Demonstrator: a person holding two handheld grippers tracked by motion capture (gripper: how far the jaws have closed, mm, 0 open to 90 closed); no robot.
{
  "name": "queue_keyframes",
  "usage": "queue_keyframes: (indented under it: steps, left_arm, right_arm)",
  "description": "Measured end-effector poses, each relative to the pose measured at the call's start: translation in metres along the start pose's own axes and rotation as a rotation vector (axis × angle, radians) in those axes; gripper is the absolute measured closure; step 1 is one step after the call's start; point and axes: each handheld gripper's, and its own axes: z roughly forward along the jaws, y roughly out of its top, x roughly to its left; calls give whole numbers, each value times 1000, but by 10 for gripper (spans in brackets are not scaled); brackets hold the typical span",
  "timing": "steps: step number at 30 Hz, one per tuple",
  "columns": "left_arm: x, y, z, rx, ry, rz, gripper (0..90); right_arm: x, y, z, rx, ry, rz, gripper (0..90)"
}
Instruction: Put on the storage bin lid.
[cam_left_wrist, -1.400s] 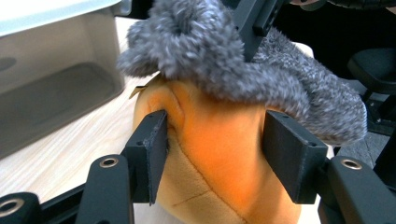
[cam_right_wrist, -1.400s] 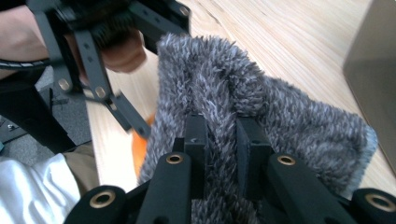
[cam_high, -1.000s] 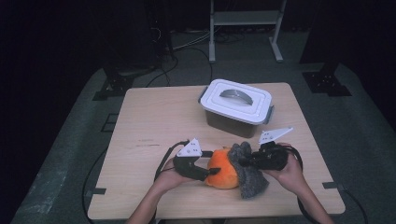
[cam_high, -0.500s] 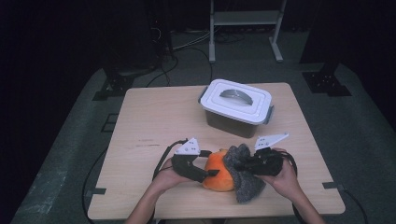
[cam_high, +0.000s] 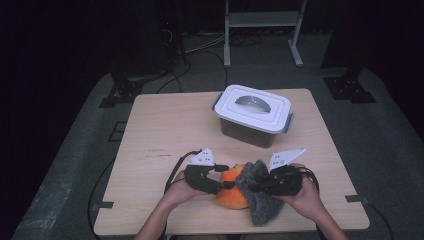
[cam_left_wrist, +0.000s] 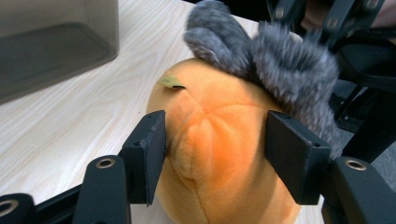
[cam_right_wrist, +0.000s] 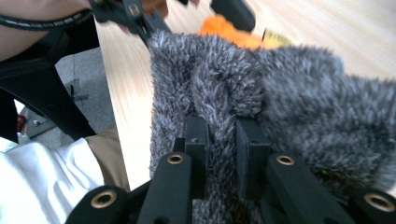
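Orange plush toy, round and soft, low on the wooden table near its front edge, well apart from the white-lidded storage box farther back. Draped over its far side: grey fuzzy fabric, touching the orange body and spilling down toward the table edge.

Left gripper: jaws just been closing, now one on each flank of the orange body, pads pressed into the plush and denting it on one side. Right gripper: pinched tight on a fold of the grey fur, almost no gap left between the pads.

Judged step: bracing the orange body with one hand while working the grey piece with the other, most likely to peel it away, though pulling it on looks equally possible from this pose. Cannot tell whether the grey part is sewn to the toy or loose.

Next move, by that reading: hold the left clamp firm and low so the toy does not roll or lift, then draw the right hand steadily away along the table. Calls for a slow pull, since a thin pinch of fur slips easily.
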Motion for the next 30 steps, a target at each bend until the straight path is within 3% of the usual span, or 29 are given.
queue_keyframes:
  steps: [5, 7, 9, 16, 19, 22, 26, 30]
  left_arm:
    - [-3, 1, 1, -3, -28, 35, 402]
    - [-8, 3, 1, 11, -33, 76, 398]
    - [-9, 3, 1, 16, -30, 85, 400]
    - [-8, 3, -1, 33, -32, 92, 386]
    - [-13, 8, 2, 54, -22, 78, 253]
    - [-17, 10, 6, 68, -15, 101, 219]
    - [-14, 9, 4, 59, 3, 104, 310]
    - [-9, 7, 2, 68, 16, 97, 315]
  right_arm:
    - [2, 20, -11, -37, -26, -39, 768]
    - [1, 28, -10, -25, -29, -54, 767]
    - [-4, 31, -8, -2, -32, -60, 767]
    - [-36, 7, -12, -2, -31, 55, 765]
    - [-42, -2, -13, -22, -12, 93, 764]
    - [-44, -6, -12, -33, 5, 101, 765]
    - [-39, -9, -12, -23, 21, 97, 765]
    - [-30, -12, -12, -13, 33, 85, 766]
